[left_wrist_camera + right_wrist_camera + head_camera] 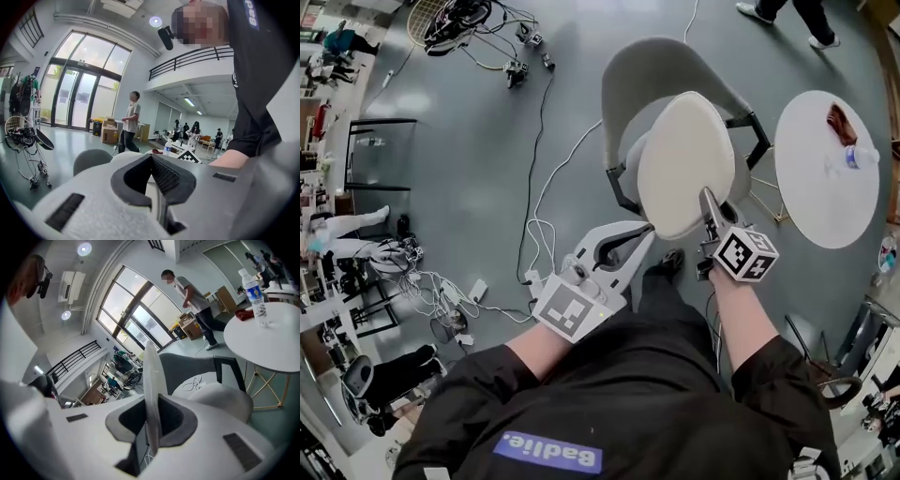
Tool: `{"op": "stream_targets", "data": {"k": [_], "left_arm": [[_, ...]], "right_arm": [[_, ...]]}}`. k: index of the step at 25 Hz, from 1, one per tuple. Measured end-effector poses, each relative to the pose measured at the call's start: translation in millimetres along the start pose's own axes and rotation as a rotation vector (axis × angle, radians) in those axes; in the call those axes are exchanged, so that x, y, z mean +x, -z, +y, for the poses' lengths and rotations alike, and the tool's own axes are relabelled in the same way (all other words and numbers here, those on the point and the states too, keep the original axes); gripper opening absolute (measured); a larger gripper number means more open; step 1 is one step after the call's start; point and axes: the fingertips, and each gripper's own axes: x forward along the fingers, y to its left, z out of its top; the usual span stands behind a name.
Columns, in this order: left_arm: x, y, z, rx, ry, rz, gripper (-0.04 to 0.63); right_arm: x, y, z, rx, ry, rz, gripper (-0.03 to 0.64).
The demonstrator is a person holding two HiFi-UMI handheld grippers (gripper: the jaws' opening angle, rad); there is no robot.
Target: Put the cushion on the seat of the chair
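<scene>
A round cream cushion hangs tilted over the grey chair, hiding most of the seat. My right gripper is shut on the cushion's near right edge. In the right gripper view that thin edge stands upright between the pads of this gripper, with the chair seat just beyond. My left gripper lies by the cushion's near left edge. Its jaws are drawn together with nothing between them in the left gripper view.
A round white table stands right of the chair, bearing a water bottle and a reddish cloth. Cables trail over the grey floor on the left. A person walks beyond the chair.
</scene>
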Motion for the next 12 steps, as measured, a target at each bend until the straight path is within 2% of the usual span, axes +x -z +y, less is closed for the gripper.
{"op": "stream_targets", "data": {"k": [5, 9, 12], "left_arm": [[4, 28, 18, -0.036, -0.024, 0.019, 0.015], [8, 43, 28, -0.068, -0.027, 0.032, 0.015], [12, 55, 31, -0.093, -0.017, 0.045, 0.015]], "right_arm": [[48, 18, -19, 0.064, -0.001, 0.012, 0.062], [77, 31, -45, 0.194, -0.006, -0.013, 0.063], [91, 48, -81, 0.253, -0.003, -0.024, 0.062]]}}
